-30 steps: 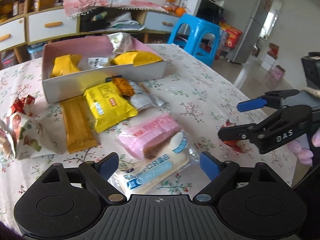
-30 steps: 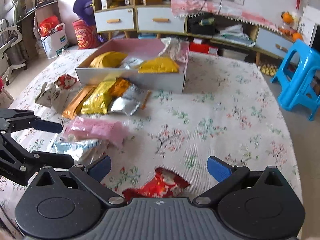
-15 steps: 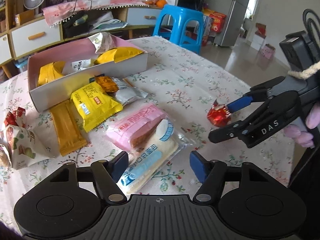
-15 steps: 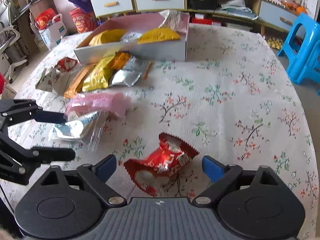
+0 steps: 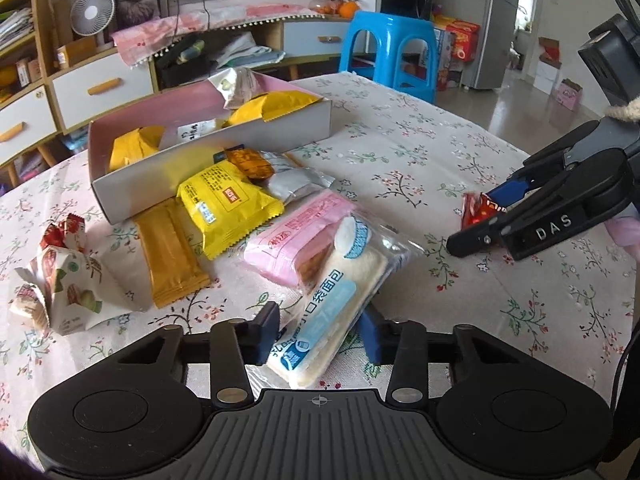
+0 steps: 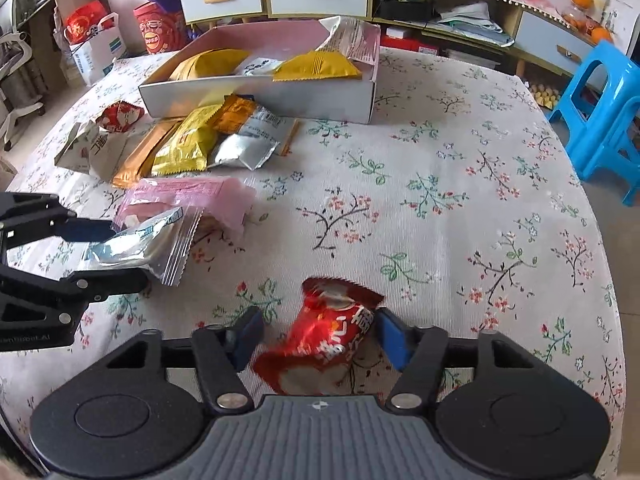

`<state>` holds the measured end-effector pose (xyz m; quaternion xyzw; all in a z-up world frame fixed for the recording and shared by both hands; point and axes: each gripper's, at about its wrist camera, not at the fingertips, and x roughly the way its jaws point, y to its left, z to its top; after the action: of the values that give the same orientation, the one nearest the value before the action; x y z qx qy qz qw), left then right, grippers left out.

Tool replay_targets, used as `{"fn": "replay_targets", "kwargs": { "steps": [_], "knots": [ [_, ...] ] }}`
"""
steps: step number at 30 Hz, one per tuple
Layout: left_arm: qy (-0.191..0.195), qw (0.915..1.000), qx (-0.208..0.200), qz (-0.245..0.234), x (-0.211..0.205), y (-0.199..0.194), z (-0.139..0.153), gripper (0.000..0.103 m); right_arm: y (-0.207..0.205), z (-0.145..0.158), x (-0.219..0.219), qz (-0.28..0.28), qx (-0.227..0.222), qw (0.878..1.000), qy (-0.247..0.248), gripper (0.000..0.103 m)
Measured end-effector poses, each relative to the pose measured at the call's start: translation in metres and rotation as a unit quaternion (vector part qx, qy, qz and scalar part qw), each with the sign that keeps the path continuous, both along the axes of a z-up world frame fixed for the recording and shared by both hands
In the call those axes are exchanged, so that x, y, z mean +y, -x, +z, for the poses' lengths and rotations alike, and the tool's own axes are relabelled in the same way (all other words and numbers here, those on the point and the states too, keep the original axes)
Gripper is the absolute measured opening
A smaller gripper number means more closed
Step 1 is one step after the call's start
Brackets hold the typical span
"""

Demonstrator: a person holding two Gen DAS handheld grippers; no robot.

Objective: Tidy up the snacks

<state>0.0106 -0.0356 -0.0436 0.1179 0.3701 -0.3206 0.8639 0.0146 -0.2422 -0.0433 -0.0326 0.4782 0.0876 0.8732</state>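
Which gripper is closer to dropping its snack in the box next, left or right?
Left, probably. The left gripper straddles the bread pack, nearer the box. The right gripper brackets the red packet, farther out on the table. Neither has clamped yet.

Table with floral cloth (image 6: 460,184). On it: open box (image 6: 280,98) at far side, snack packets piled just in front, touching it; pink packet (image 5: 296,236) and clear bread packet (image 5: 332,304) nearer; white paper bag (image 5: 68,284) at left; red packet (image 6: 324,344) apart at right.
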Motion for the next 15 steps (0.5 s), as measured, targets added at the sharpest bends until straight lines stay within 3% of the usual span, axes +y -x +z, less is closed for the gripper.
{"fn": "replay_targets", "kwargs": {
  "steps": [2, 4, 15],
  "knots": [
    [-0.001, 1.0, -0.002, 0.003, 0.0007, 0.0017, 0.0007, 0.034, -0.001, 0.0009, 0.0009, 0.002, -0.001, 1.0, -0.002, 0.033],
    [-0.002, 1.0, -0.003, 0.004, 0.001, 0.0035, 0.0013, 0.03, -0.0014, 0.0013, 0.002, 0.004, -0.002, 1.0, -0.002, 0.03],
    [0.019, 0.9995, 0.022, 0.015, 0.0054, 0.0053, 0.0067, 0.02, -0.0059, 0.0044, 0.0046, 0.001, 0.0, 1.0, -0.018, 0.026]
  ]
}}
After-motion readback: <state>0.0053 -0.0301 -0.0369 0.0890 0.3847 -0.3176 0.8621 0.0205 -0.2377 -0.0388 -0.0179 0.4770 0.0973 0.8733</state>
